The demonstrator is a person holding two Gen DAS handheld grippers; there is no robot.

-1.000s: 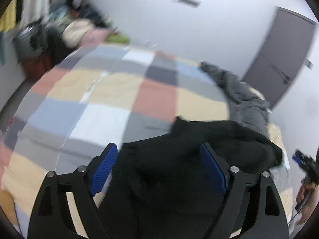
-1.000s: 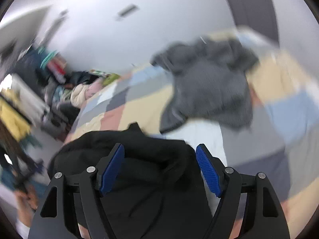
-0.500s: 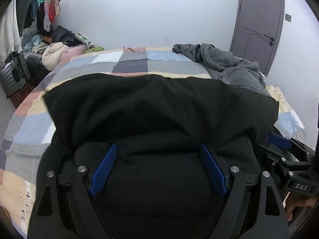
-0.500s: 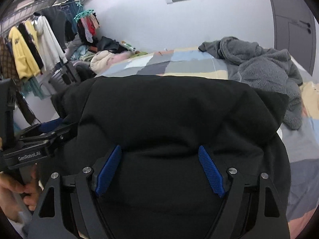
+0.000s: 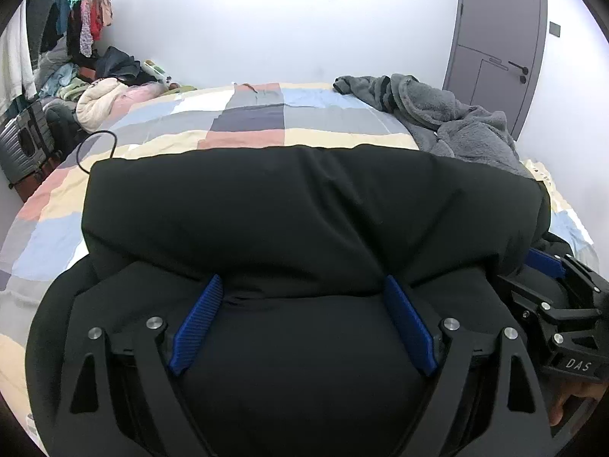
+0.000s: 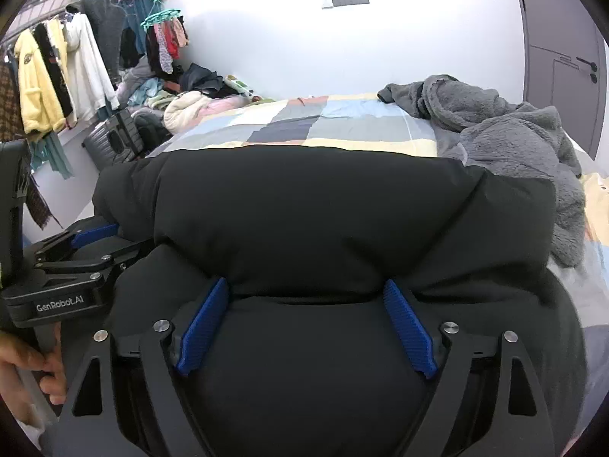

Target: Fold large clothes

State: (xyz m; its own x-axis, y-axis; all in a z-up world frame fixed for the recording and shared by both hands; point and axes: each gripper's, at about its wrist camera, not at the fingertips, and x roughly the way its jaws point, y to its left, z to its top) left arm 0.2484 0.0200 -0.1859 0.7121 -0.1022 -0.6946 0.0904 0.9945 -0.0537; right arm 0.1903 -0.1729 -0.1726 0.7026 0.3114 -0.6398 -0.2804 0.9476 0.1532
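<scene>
Bulky black padded garment (image 5: 304, 205) spread across the near part of a bed under a patchwork cover of pastel squares (image 5: 247, 122), its upper portion doubled over into a thick rounded fold.

Left tongs (image 5: 302, 325) wide apart, blue ribbed pads (image 5: 196, 327) tucked under that fold, black fabric filling the gap between them; whether any cloth is actually gripped cannot be told. Right tongs (image 6: 304, 325) likewise wide apart, pads (image 6: 409, 329) set against the underside of the fold, nothing pinched between them.

Only in the left wrist view: a thin black cable loop (image 5: 95, 144) lying on the cover beside the garment's far left corner, and the right tongs (image 5: 548, 289) at the frame's right edge, against the garment's right end.

Only in the right wrist view: a rail of hanging clothes (image 6: 57, 76), among them a yellow fleece jacket and a white top, plus the left tongs (image 6: 91, 251) and a bare hand (image 6: 30, 365) gripping the handle at the left edge.

In both views: crumpled grey fleece blanket (image 6: 495, 125) heaped on the bed's far right, touching the garment's right edge; grey ribbed suitcase (image 5: 23, 141) standing on the floor left of the bed; heap of loose clothing (image 6: 182, 103) at the bed's far left corner; grey door (image 5: 495, 45) in the white wall.
</scene>
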